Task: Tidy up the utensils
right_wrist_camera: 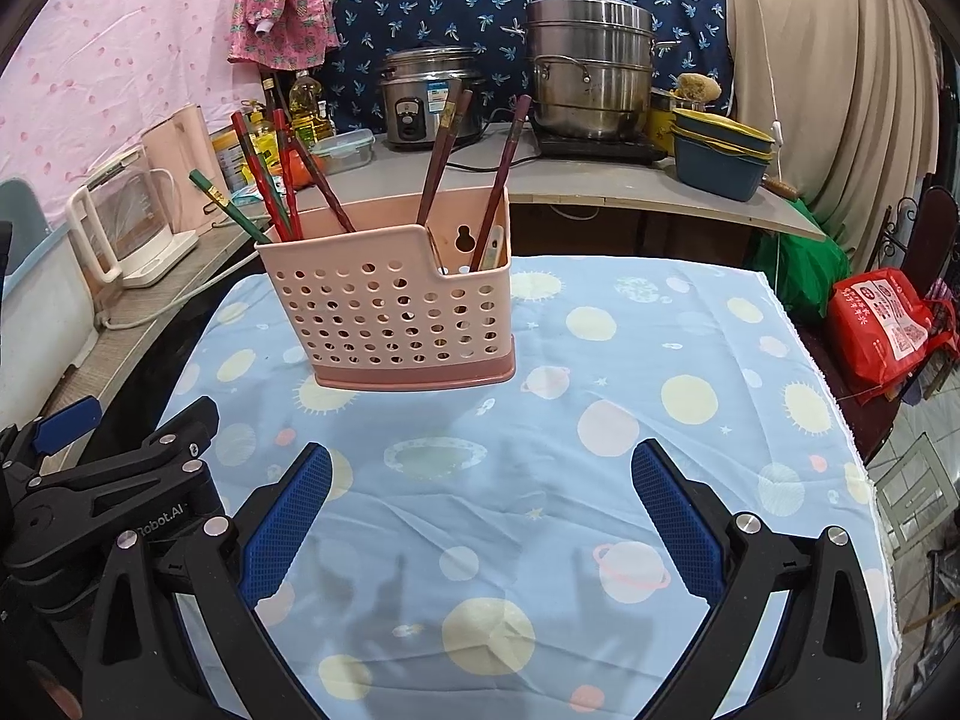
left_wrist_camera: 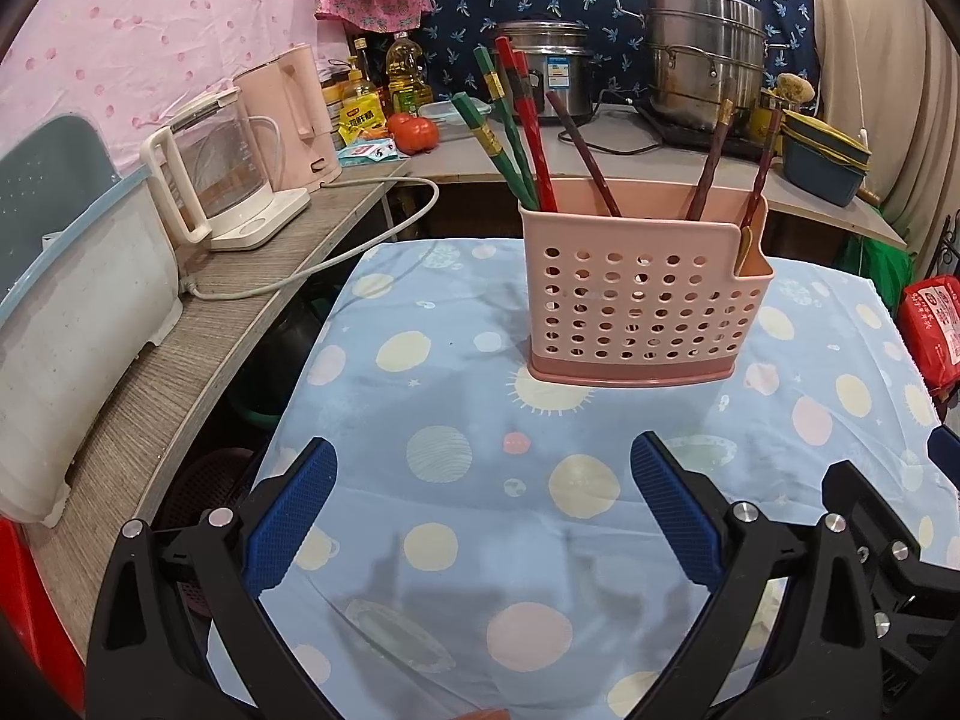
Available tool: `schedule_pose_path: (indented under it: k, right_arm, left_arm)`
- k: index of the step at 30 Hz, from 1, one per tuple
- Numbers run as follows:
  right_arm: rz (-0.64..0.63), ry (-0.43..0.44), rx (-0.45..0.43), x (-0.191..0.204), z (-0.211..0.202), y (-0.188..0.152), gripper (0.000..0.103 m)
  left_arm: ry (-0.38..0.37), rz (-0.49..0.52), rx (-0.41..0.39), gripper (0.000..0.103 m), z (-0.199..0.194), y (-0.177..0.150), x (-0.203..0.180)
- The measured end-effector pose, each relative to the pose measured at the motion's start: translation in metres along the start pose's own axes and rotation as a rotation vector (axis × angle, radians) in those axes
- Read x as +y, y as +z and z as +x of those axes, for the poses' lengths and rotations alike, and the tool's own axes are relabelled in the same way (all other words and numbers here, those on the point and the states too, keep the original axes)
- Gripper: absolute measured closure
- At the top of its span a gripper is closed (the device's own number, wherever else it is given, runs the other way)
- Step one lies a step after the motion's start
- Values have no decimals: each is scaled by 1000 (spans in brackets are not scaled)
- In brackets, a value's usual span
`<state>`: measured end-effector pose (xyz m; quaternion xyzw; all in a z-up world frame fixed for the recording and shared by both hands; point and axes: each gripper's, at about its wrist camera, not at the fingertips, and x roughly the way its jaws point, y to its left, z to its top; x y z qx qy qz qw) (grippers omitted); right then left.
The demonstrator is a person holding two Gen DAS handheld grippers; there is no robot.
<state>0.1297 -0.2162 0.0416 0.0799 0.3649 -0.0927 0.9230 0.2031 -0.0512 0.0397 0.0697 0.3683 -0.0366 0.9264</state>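
A pink perforated utensil holder stands upright on the blue patterned tablecloth; it also shows in the right wrist view. Green chopsticks, red chopsticks and dark brown chopsticks lean in its large compartment. More brown chopsticks stand toward the right, and a pale utensil handle sits in the small side compartment. My left gripper is open and empty, short of the holder. My right gripper is open and empty, to the holder's right and nearer.
A counter on the left carries a glass kettle, a pink kettle and a dish rack. The back counter holds a rice cooker, a steel steamer pot and stacked bowls. A red bag lies at right.
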Motion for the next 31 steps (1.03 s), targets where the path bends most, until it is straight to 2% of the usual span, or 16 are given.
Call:
schedule_pose_path:
  k: [31]
  right_arm:
    - [-4,-2,-8,4,-2,-1,6]
  left_arm:
    - [21,-13,0,9,-1,-4,2]
